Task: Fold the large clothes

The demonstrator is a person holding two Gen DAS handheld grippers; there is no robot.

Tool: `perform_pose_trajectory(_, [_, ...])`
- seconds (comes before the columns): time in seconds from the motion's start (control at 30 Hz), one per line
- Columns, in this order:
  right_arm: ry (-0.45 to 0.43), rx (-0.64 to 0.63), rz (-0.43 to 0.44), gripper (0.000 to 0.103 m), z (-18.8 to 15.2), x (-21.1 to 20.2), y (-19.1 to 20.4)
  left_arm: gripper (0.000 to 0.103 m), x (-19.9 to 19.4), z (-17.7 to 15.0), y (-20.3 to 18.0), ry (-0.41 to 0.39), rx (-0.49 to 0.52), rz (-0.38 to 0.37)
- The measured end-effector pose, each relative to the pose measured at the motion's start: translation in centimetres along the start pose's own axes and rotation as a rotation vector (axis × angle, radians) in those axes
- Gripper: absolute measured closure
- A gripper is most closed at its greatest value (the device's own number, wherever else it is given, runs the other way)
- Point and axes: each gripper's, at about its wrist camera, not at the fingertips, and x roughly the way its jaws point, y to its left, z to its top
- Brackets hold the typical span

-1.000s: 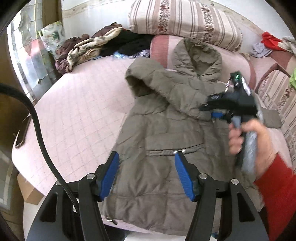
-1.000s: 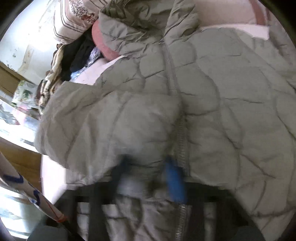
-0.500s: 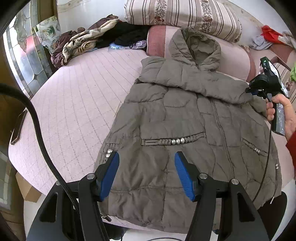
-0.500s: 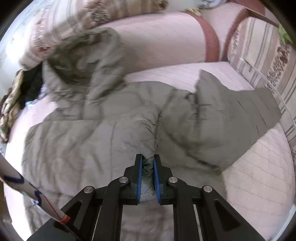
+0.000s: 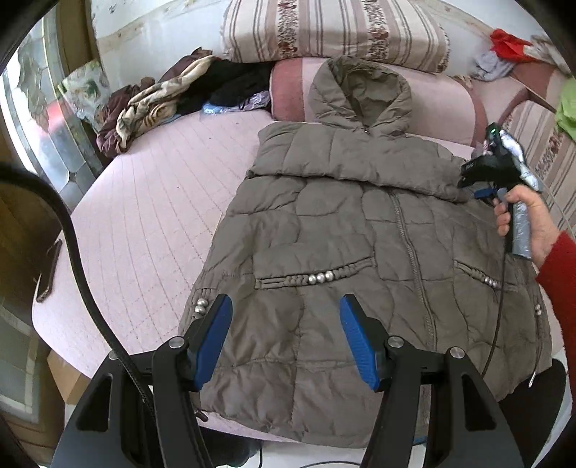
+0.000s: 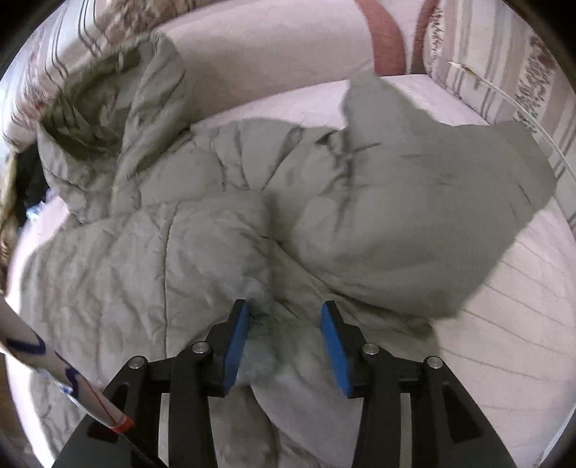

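Observation:
A grey-brown quilted hooded coat [image 5: 360, 252] lies front up on a pink bed [image 5: 162, 201], hood toward the pillows. One sleeve [image 5: 360, 162] is folded across the chest. My left gripper [image 5: 284, 338] hovers open over the coat's hem, nothing between its blue pads. My right gripper [image 6: 284, 334] is at the folded sleeve's cuff, by the coat's right shoulder; its jaws are opening and the cuff fabric [image 6: 273, 320] lies loose between them. In the left wrist view the right gripper [image 5: 482, 190] is held by a hand in a red sleeve.
Striped pillows [image 5: 334, 32] and a pink bolster [image 5: 446, 108] line the bed's head. A pile of clothes [image 5: 172, 97] sits at the far left corner. A phone [image 5: 48, 273] lies near the bed's left edge. Red and green garments [image 5: 511, 43] hang at the far right.
The right gripper carried the sleeve across the chest to the coat's right side, then its jaws parted from the cuff. The left gripper stayed open and shifted slightly.

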Motion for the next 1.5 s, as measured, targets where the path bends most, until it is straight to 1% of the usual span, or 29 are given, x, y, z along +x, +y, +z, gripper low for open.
perform_pose_trajectory(0.1, [-0.039, 0.013, 0.075, 0.057, -1.3, -3.1, -2.2, 0.042, -0.7, -0.5, -0.8, 0.0, 0.011, -0.02])
perform_pose_trajectory(0.13, [-0.054, 0.017, 0.088, 0.056, -1.8, -4.1, -3.3, 0.042, -0.8, -0.6, -1.1, 0.0, 0.016, -0.024])
perform_pose_trajectory(0.2, [-0.076, 0.03, 0.094, 0.052, -2.7, -5.4, -5.3, 0.042, -1.0, -0.8, -1.7, 0.001, 0.032, -0.033])
perform_pose_trajectory(0.33, [-0.106, 0.104, 0.086, 0.035, -4.0, -6.7, -11.8, 0.042, -1.3, -1.2, -3.4, 0.009, 0.065, -0.053])
perform_pose_trajectory(0.37, [-0.105, 0.115, 0.073, 0.035, -4.2, -6.7, -13.0, 0.042, -1.3, -1.2, -3.7, 0.01, 0.072, -0.058])
perform_pose_trajectory(0.4, [-0.098, 0.133, 0.035, 0.035, -4.3, -6.4, -15.0, 0.042, -1.3, -1.2, -4.1, 0.011, 0.08, -0.06])
perform_pose_trajectory(0.47, [-0.092, 0.174, -0.013, 0.035, -4.1, -5.8, -18.2, 0.042, -1.3, -1.1, -4.7, 0.012, 0.097, -0.064])
perform_pose_trajectory(0.5, [-0.088, 0.206, -0.028, 0.035, -4.0, -5.4, -19.9, 0.041, -1.2, -1.1, -4.9, 0.013, 0.102, -0.063])
perform_pose_trajectory(0.53, [-0.086, 0.24, -0.034, 0.038, -3.8, -4.9, -21.3, 0.041, -1.0, -0.9, -5.2, 0.016, 0.105, -0.059])
perform_pose_trajectory(0.6, [-0.088, 0.33, -0.027, 0.042, -3.2, -4.0, -24.7, 0.041, -0.6, -0.6, -5.3, 0.023, 0.104, -0.054])
perform_pose_trajectory(0.63, [-0.09, 0.365, -0.02, 0.044, -3.0, -3.6, -25.7, 0.041, -0.2, -0.3, -5.4, 0.03, 0.1, -0.049])
perform_pose_trajectory(0.67, [-0.1, 0.409, -0.002, 0.047, -2.7, -3.3, -27.1, 0.041, 0.2, -0.1, -5.5, 0.037, 0.096, -0.047])
perform_pose_trajectory(0.73, [-0.136, 0.477, 0.039, 0.048, -1.4, -2.8, -29.2, 0.041, 1.0, 0.3, -5.4, 0.057, 0.079, -0.047])
perform_pose_trajectory(0.83, [-0.16, 0.513, 0.03, 0.048, 1.2, -1.9, -30.7, 0.041, 2.7, 1.2, -5.3, 0.095, 0.045, -0.049])
perform_pose_trajectory(0.97, [-0.19, 0.567, 0.031, 0.048, 5.0, -0.1, -32.5, 0.041, 4.2, 1.9, -5.7, 0.109, 0.047, -0.004])
perform_pose_trajectory(1.1, [-0.224, 0.578, -0.011, 0.048, 8.4, 1.4, -33.1, 0.041, 6.0, 2.5, -5.8, 0.147, 0.045, 0.029])
perform_pose_trajectory(1.13, [-0.222, 0.578, -0.024, 0.049, 9.0, 1.6, -33.1, 0.041, 6.4, 2.6, -5.8, 0.155, 0.043, 0.034])
perform_pose_trajectory(1.17, [-0.22, 0.575, -0.04, 0.065, 9.3, 1.7, -33.1, 0.041, 6.7, 2.6, -5.9, 0.16, 0.043, 0.037])
perform_pose_trajectory(1.2, [-0.216, 0.562, -0.071, 0.077, 9.9, 1.6, -32.9, 0.041, 6.9, 2.6, -6.0, 0.163, 0.046, 0.038])
perform_pose_trajectory(1.23, [-0.214, 0.554, -0.069, 0.087, 10.0, 1.3, -32.9, 0.041, 7.1, 2.7, -6.0, 0.165, 0.048, 0.039])
perform_pose_trajectory(1.27, [-0.214, 0.547, -0.069, 0.091, 10.2, 0.8, -32.8, 0.041, 7.2, 2.6, -6.1, 0.166, 0.051, 0.037])
perform_pose_trajectory(1.37, [-0.254, 0.477, -0.09, 0.093, 10.4, -2.0, -32.0, 0.041, 6.8, 2.5, -6.0, 0.16, 0.053, 0.021])
perform_pose_trajectory(1.47, [-0.307, 0.395, -0.124, 0.093, 10.6, -6.0, -29.8, 0.041, 6.0, 2.2, -5.5, 0.141, 0.054, 0.008])
perform_pose_trajectory(1.5, [-0.336, 0.376, -0.132, 0.093, 10.7, -8.0, -28.8, 0.041, 5.6, 2.1, -5.2, 0.132, 0.053, 0.008])
